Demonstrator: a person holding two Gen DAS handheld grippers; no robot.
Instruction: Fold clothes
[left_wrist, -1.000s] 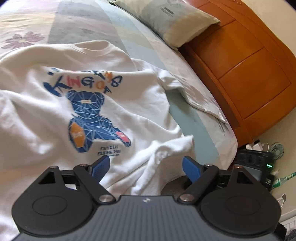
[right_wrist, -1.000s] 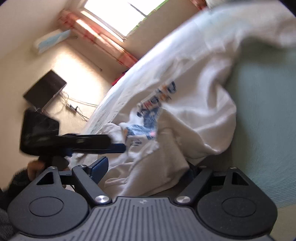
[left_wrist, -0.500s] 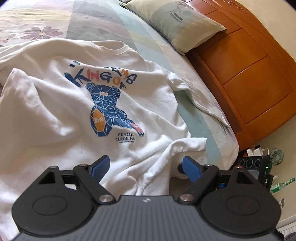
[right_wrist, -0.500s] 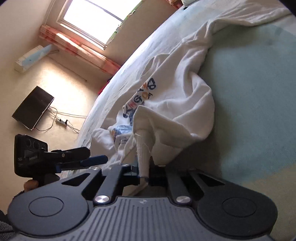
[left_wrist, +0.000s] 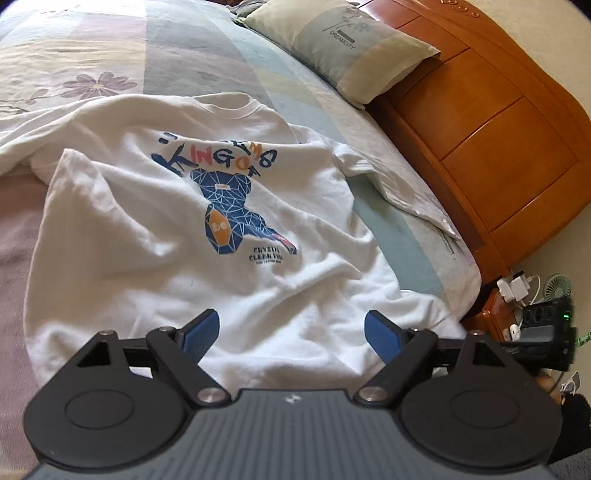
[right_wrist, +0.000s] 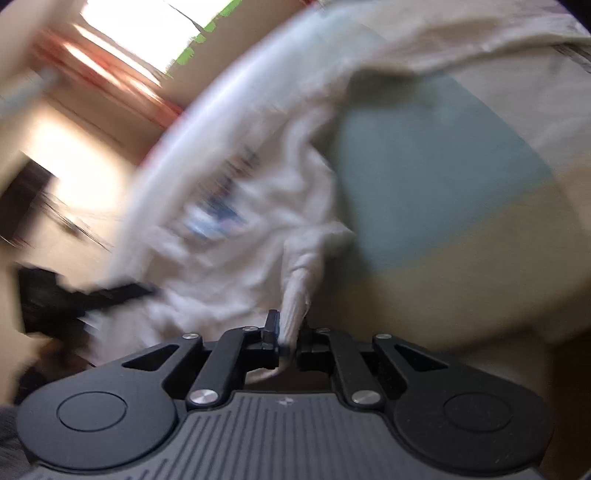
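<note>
While the T-shirt (left_wrist: 207, 229) lies spread and rumpled on the bed (left_wrist: 184, 48), one claw pinches its edge.

Left wrist view: the left claw (left_wrist: 291, 332) is spread wide with nothing between its blue pads, held over the shirt's lower hem. The shirt lies print side up, its collar toward the pillow (left_wrist: 343, 40), one side turned over in a loose flap farthest from the pillow, the cloth creased throughout. Right wrist view, blurred: the right claw (right_wrist: 286, 338) is pressed together on a gathered bit of the shirt's white cloth, which rises taut from the bed. No neat fold shows; I judge the folding is mostly still left, with smoothing needed too.
</note>
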